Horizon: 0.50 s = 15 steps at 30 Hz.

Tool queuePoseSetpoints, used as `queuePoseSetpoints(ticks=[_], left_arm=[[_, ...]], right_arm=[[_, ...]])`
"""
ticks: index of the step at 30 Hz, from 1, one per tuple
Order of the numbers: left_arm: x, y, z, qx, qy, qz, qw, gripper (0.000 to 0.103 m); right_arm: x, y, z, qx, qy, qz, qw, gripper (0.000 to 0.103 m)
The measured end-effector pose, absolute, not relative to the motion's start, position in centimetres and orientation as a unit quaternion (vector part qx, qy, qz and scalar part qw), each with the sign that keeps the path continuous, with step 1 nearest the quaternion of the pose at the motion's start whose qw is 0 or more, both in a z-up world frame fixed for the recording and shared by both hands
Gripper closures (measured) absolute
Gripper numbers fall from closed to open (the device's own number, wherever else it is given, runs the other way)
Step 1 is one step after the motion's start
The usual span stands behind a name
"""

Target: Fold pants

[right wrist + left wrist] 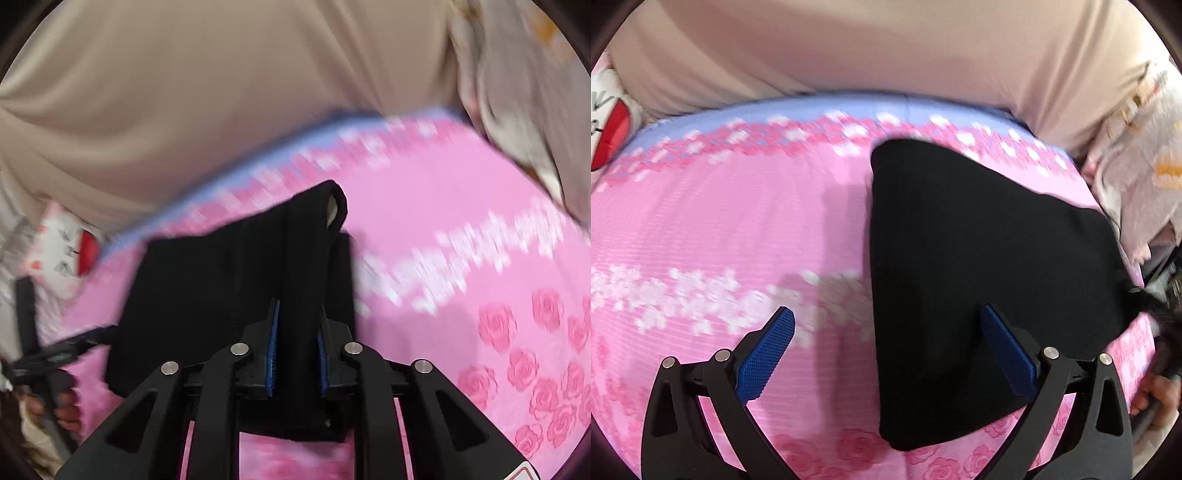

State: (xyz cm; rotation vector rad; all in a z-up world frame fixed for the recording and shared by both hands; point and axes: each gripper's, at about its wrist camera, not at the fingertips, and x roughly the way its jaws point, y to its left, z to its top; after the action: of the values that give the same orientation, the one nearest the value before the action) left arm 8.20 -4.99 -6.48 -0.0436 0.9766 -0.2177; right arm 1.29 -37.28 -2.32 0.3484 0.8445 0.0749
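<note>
The black pants [979,266] lie folded into a compact block on the pink bed sheet [720,229]. My left gripper [886,332] is open and empty, hovering above the block's near left edge, its right finger over the cloth. My right gripper [297,347] is shut on a raised fold of the black pants [229,295], whose edge stands up and curls over between the blue pads [273,347]. The other gripper shows at the left edge of the right wrist view [62,350].
A beige curtain or cover [886,44] hangs behind the bed. A white and red cushion [609,125] sits at the far left. A pale printed blanket [1137,155] is bunched at the right. Pink sheet lies open left of the pants.
</note>
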Motion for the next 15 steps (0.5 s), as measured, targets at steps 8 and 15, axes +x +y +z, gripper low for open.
queuePoseSetpoints(ticks=[8, 15], left_arm=[[9.0, -5.9, -9.2, -0.059, 0.494, -0.136, 0.857, 0.005], [9.7, -5.9, -9.8, -0.094, 0.484, -0.162, 0.855, 0.017]], right_arm=[[0.2, -38.7, -2.6, 0.225, 0.391, 0.023, 0.892, 0.017], [1.5, -37.5, -5.3, 0.256, 0.412, 0.047, 0.873, 0.031]])
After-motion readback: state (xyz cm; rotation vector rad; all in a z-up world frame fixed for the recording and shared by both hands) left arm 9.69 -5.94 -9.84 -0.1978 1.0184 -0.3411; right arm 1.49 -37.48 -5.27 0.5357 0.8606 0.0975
